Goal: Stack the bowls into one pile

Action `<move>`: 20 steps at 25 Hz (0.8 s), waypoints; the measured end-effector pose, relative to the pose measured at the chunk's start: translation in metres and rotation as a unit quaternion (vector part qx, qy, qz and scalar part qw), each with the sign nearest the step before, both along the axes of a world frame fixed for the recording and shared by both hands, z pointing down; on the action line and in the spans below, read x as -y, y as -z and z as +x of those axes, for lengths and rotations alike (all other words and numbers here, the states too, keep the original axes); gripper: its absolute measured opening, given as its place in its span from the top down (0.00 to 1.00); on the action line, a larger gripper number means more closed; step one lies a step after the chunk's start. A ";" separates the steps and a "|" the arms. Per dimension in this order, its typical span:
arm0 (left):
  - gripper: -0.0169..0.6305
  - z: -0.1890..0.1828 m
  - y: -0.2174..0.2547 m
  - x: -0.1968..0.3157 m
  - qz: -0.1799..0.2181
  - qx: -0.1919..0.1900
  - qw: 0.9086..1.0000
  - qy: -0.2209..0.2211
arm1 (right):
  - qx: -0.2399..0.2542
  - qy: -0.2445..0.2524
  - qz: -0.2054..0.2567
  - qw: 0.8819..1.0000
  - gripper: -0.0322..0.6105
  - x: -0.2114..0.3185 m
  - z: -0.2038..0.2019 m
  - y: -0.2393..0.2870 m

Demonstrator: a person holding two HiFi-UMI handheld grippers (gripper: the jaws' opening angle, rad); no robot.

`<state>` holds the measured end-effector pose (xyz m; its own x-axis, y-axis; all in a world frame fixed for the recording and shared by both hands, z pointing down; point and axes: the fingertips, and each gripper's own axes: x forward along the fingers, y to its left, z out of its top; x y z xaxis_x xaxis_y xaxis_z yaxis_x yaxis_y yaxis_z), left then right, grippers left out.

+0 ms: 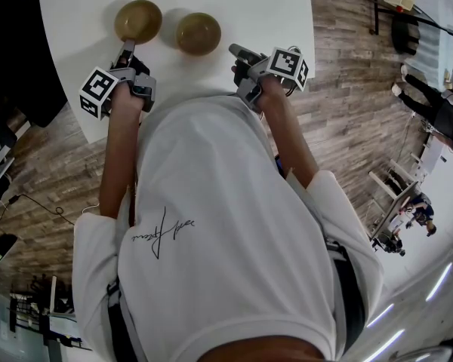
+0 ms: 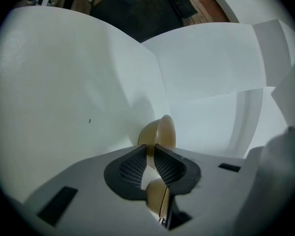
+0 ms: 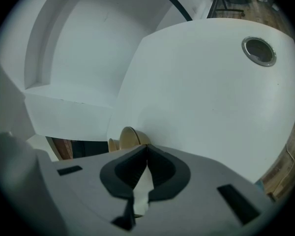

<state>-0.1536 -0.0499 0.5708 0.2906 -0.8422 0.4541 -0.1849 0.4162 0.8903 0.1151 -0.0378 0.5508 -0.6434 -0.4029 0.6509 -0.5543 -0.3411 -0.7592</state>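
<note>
Two tan bowls stand side by side on the white table (image 1: 257, 6): the left bowl (image 1: 138, 21) and the right bowl (image 1: 198, 33). My left gripper (image 1: 126, 47) reaches the near rim of the left bowl. In the left gripper view the left bowl (image 2: 161, 132) has its wall between the pads, and the left gripper (image 2: 151, 149) pinches it. My right gripper (image 1: 235, 50) hovers just right of the right bowl, apart from it. In the right gripper view the right gripper (image 3: 146, 149) is shut on nothing, with the right bowl (image 3: 130, 136) and the left bowl (image 3: 112, 144) beyond its tips.
The table's near edge (image 1: 204, 93) runs close under both hands, with wooden floor (image 1: 347, 111) to the right. A round cable hole (image 3: 258, 50) sits in the table's far part. A dark chair (image 1: 15, 51) stands at the left.
</note>
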 end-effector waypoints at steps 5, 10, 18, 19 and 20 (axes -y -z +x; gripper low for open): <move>0.90 -0.001 0.004 -0.001 0.003 -0.002 1.000 -0.001 | 0.003 -0.002 0.001 1.000 0.93 0.001 0.000 0.001; 0.91 -0.001 0.008 -0.003 0.004 -0.003 1.000 -0.001 | 0.007 -0.002 0.002 1.000 0.93 0.002 -0.002 0.001; 0.91 0.002 0.021 -0.007 0.013 -0.006 1.000 -0.008 | 0.013 -0.004 0.006 1.000 0.93 0.002 -0.003 0.002; 0.90 0.004 0.023 -0.007 0.014 -0.007 1.000 -0.010 | 0.013 -0.004 0.006 1.000 0.93 0.003 -0.004 0.003; 0.91 0.005 0.024 -0.007 0.016 -0.008 1.000 -0.011 | 0.014 -0.004 0.007 1.000 0.93 0.003 -0.004 0.002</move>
